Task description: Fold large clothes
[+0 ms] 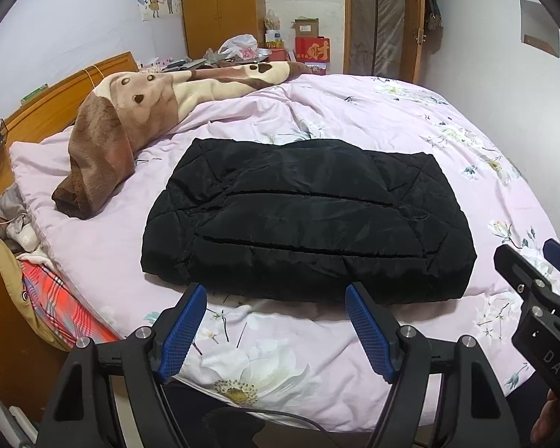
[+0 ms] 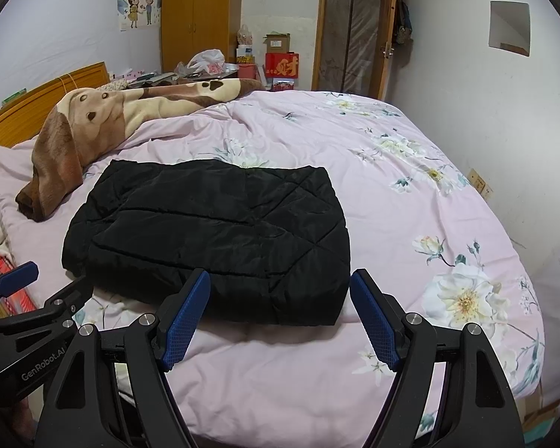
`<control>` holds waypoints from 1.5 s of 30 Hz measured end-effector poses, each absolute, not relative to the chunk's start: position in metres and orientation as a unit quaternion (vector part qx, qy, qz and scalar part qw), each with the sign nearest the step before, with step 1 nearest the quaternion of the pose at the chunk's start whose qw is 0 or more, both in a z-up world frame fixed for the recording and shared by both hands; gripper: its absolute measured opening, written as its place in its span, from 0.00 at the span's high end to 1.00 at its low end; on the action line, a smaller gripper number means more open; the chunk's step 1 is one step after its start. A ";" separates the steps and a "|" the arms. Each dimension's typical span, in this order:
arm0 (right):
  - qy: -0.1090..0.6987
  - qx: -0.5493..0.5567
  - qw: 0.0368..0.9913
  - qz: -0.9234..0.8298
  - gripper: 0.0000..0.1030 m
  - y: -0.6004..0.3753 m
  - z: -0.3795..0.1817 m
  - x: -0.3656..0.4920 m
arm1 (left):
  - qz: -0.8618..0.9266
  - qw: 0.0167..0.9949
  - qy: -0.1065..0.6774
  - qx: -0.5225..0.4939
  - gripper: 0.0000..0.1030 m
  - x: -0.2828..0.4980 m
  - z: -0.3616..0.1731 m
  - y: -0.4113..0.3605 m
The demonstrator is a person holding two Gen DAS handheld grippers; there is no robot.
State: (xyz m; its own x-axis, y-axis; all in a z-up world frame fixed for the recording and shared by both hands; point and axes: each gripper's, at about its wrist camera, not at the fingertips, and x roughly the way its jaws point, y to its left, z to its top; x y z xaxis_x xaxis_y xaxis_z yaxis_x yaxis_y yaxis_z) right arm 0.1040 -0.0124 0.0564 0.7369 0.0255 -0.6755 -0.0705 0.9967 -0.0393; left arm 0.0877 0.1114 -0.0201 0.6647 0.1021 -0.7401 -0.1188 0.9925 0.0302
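Lying folded on the bed (image 1: pixel 354 119), black jacket (image 1: pixel 302 220); both grippers' fingers (image 1: pixel 184 321) spread, empty.

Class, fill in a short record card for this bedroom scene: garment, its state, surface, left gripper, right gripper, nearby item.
garment: black quilted jacket
state: folded into a flat rectangle
surface: pink floral quilt on the bed
left gripper: open, empty, just short of the jacket's near edge
right gripper: open, empty, at the jacket's near right corner
nearby item: brown dog-print blanket, left of the jacket

Left gripper (image 1: pixel 276 295) and right gripper (image 2: pixel 280 282) hover side by side, fingers spread.
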 end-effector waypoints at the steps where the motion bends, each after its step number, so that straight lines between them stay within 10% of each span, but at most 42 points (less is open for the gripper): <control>1: 0.362 -0.031 0.931 0.026 0.25 -0.012 0.057 0.103 | 0.059 0.913 0.404 -0.013 0.26 0.087 -0.019 0.112; 45: 0.367 -0.032 0.929 0.028 0.25 -0.010 0.061 0.100 | 0.064 0.915 0.398 -0.028 0.26 0.078 -0.012 0.115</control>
